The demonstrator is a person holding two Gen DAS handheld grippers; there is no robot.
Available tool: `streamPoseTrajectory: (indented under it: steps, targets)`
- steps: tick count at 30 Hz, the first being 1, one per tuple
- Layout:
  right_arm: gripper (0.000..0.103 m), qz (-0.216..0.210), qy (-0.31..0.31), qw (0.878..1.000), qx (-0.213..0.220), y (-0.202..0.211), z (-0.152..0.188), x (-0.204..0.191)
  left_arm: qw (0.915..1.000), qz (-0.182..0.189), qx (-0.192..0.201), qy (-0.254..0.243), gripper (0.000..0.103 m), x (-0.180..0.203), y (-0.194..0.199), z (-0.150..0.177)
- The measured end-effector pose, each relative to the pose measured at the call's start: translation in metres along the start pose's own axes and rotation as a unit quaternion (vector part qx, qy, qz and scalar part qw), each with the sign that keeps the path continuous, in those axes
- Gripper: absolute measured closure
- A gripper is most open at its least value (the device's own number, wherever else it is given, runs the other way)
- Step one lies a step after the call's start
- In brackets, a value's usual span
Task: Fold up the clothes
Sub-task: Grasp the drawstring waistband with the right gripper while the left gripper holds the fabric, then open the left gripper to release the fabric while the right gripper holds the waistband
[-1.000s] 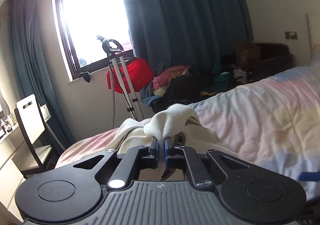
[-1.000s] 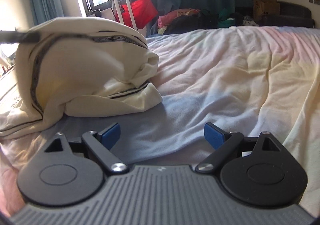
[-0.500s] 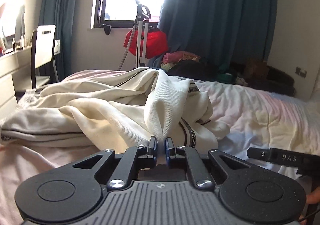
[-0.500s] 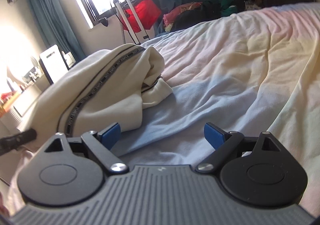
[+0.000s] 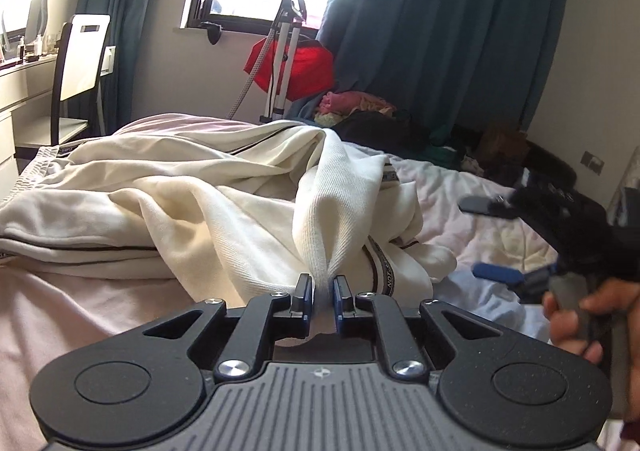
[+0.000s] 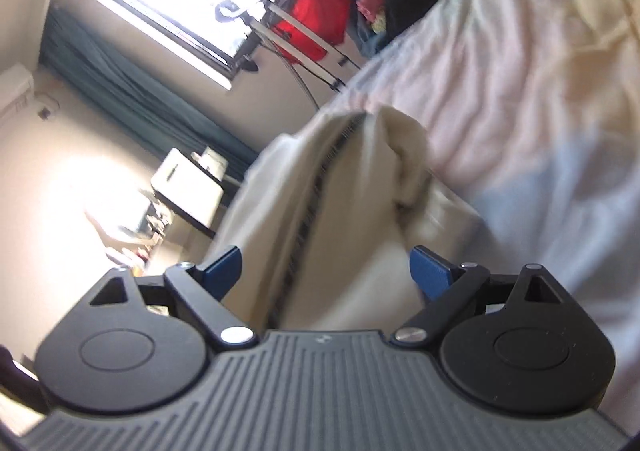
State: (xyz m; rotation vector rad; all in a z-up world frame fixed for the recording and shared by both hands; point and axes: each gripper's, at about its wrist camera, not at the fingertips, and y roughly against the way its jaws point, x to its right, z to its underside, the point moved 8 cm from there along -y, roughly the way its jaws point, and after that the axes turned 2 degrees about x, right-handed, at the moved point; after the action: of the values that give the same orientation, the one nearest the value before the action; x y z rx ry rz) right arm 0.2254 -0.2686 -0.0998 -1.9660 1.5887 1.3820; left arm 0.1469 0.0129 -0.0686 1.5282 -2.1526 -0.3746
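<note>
Beside right hand-held gripper (image 5: 504,239): hand (image 5: 580,315).

Left gripper (image 5: 320,287) jaws opening; right gripper (image 6: 326,271) spread wide.

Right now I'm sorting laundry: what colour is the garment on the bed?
Cream garment with dark stripe trim; left wrist view.
</note>
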Motion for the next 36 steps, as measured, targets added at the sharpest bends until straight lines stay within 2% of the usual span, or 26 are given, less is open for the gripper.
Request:
streamPoseTrajectory:
  steps: [4, 6, 9, 11, 12, 13, 14, 16, 17, 18, 21, 24, 27, 29, 33, 36]
  targets:
    - [0.010, 0.009, -0.029, 0.999, 0.029, -0.065, -0.033, -0.025, 0.9993, 0.015, 0.001, 0.034, 0.091, -0.021, -0.006, -0.002]
    - [0.011, 0.030, -0.037, 0.998, 0.039, -0.099, -0.044, -0.028, 0.9985, 0.018, -0.006, 0.051, 0.091, -0.033, -0.012, 0.000]
    - [0.010, 0.081, -0.089, 0.992, 0.043, -0.138, -0.047, -0.011, 0.9990, 0.007, 0.000, 0.044, 0.089, -0.049, -0.019, -0.002]
    - [0.009, 0.087, -0.127, 0.987, 0.046, -0.157, -0.042, 0.006, 0.9990, -0.004, 0.010, 0.043, 0.089, -0.059, -0.024, -0.005]
    - [0.012, 0.083, -0.132, 0.987, 0.048, -0.164, -0.040, 0.011, 0.9986, -0.002, 0.011, 0.051, 0.089, -0.063, -0.027, -0.004]
    - [0.020, 0.089, -0.127, 0.987, 0.053, -0.169, -0.040, 0.015, 0.9981, 0.003, 0.011, 0.061, 0.089, -0.066, -0.030, -0.004]
    - [0.039, 0.105, -0.116, 0.986, 0.057, -0.173, -0.040, 0.019, 0.9976, 0.006, 0.010, 0.068, 0.089, -0.069, -0.032, -0.002]
    - [0.066, 0.133, -0.111, 0.983, 0.063, -0.178, -0.043, 0.027, 0.9970, 0.012, 0.009, 0.076, 0.089, -0.071, -0.037, 0.001]
    - [0.075, 0.144, -0.108, 0.982, 0.065, -0.178, -0.045, 0.028, 0.9973, 0.014, 0.010, 0.072, 0.089, -0.070, -0.038, 0.002]
    - [0.076, 0.150, -0.097, 0.982, 0.067, -0.177, -0.049, 0.027, 0.9976, 0.016, 0.012, 0.067, 0.089, -0.068, -0.038, 0.002]
    - [0.079, 0.146, -0.042, 0.984, 0.088, -0.159, -0.070, 0.009, 0.9990, 0.015, 0.026, 0.033, 0.089, -0.060, -0.037, -0.001]
    - [0.080, 0.141, -0.006, 0.984, 0.109, -0.123, -0.100, -0.006, 0.9984, 0.020, 0.053, 0.003, 0.086, -0.051, -0.031, -0.008]
    - [0.080, 0.146, 0.032, 0.979, 0.139, -0.072, -0.133, -0.014, 0.9969, 0.034, 0.070, -0.010, 0.082, -0.039, -0.023, -0.011]
    - [0.080, 0.145, 0.045, 0.976, 0.158, -0.030, -0.149, -0.011, 0.9958, 0.043, 0.079, -0.019, 0.085, -0.030, -0.019, -0.013]
    - [0.080, 0.163, 0.052, 0.969, 0.178, 0.050, -0.161, 0.020, 0.9950, 0.060, 0.074, -0.030, 0.085, -0.008, -0.014, -0.006]
    - [0.080, 0.172, -0.009, 0.970, 0.174, 0.104, -0.146, 0.071, 0.9956, 0.060, 0.061, -0.038, 0.084, 0.005, -0.015, 0.003]
